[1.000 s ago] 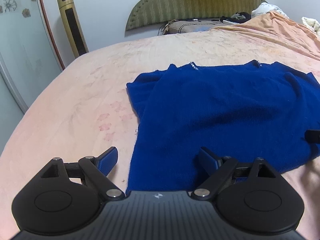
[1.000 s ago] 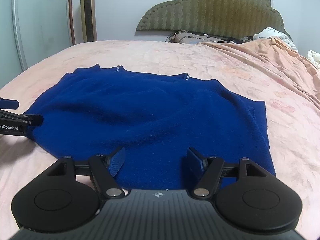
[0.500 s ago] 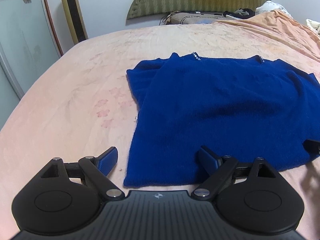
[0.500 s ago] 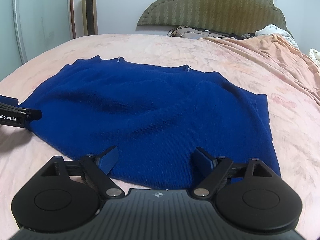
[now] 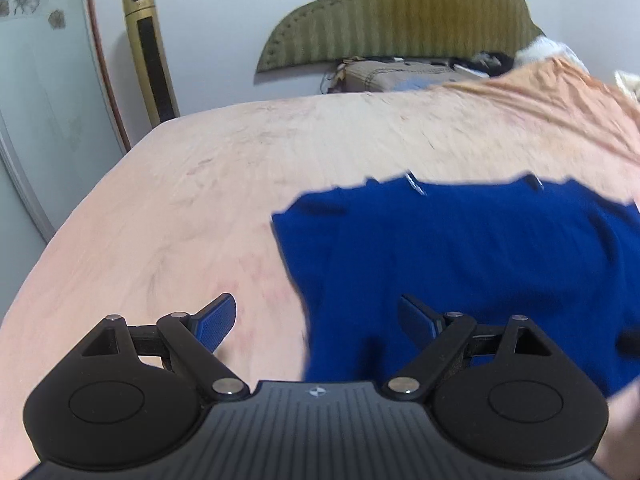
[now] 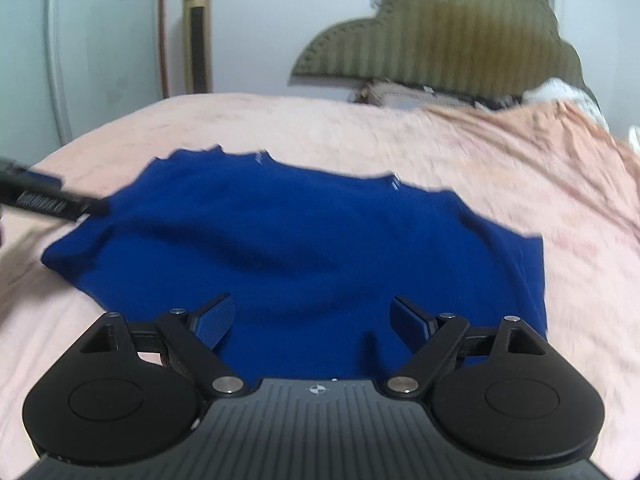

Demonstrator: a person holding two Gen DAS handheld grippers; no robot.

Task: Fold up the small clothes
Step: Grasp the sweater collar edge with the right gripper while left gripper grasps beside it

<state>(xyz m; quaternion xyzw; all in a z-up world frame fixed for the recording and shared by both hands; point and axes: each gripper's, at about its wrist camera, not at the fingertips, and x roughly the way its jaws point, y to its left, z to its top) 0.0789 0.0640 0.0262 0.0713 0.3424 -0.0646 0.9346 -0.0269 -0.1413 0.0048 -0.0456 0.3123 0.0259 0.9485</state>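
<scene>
A blue sweater (image 6: pixel 304 248) lies flat on the pink bed (image 5: pixel 168 208), its long axis crosswise. The left gripper (image 5: pixel 316 320) and right gripper (image 6: pixel 312 316) hover wide and empty at its near hem, equally close.

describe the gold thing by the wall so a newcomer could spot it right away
Look past the pink bed to the white back wall, left of the green headboard. The gold tower stands upright on the floor there, beside the glass door. Only it is tall, slim and gold, with a dark vertical slot.
</scene>
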